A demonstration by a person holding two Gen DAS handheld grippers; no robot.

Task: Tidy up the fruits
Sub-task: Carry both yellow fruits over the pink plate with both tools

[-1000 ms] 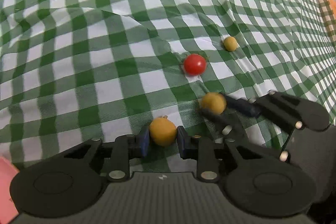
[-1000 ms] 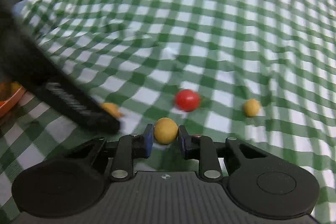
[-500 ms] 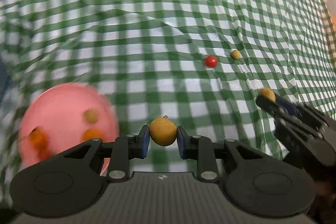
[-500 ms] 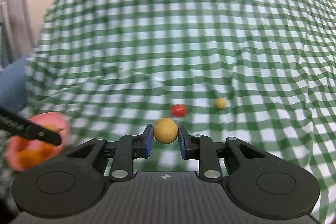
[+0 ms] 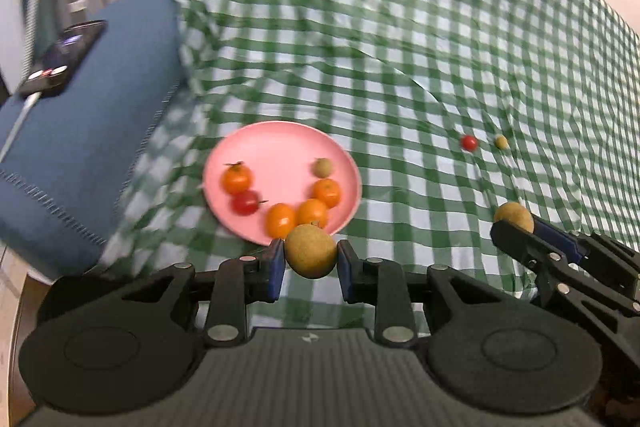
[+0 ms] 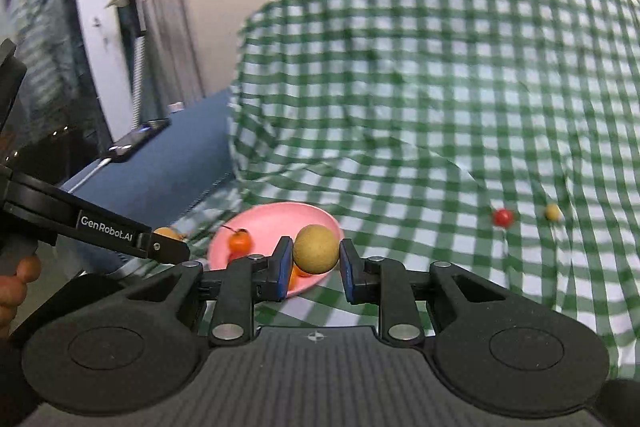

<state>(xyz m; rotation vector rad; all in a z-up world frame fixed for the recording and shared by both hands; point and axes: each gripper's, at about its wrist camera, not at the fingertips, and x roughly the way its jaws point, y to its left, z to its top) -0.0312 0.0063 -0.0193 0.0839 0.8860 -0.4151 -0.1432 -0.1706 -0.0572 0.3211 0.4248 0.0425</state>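
In the left wrist view, the left hand-held gripper (image 5: 311,259) is pinching a round tan fruit (image 5: 311,251) between its blue pads, and the fruit sits right over the near rim of the pink plate (image 5: 280,147). The plate lies on the green checked cloth (image 5: 400,67) toward the left side of the surface, close to a blue cushion (image 5: 100,107) that carries a phone (image 5: 64,55). Several orange fruits, a red one and a small greenish one already rest on the plate. Toward the right side of the surface a red cherry tomato (image 5: 469,142) and a small yellow fruit (image 5: 500,141) lie just beside each other, well apart from the plate. At the right edge the right hand-held gripper (image 5: 520,223) shows, clamped on a second tan fruit (image 5: 512,215). In the right wrist view, that right hand-held gripper (image 6: 314,261) is pinching its tan fruit (image 6: 315,249) in front of the pink plate (image 6: 280,219), while the left hand-held gripper (image 6: 168,243) reaches in from the left with its fruit near the plate's left rim; a hand (image 6: 16,279) grips its handle. The step in hand seems to be carrying both fruits to the plate. Next, each should go over a bare part of the plate, come low, and let go gently so the fruit does not roll off.
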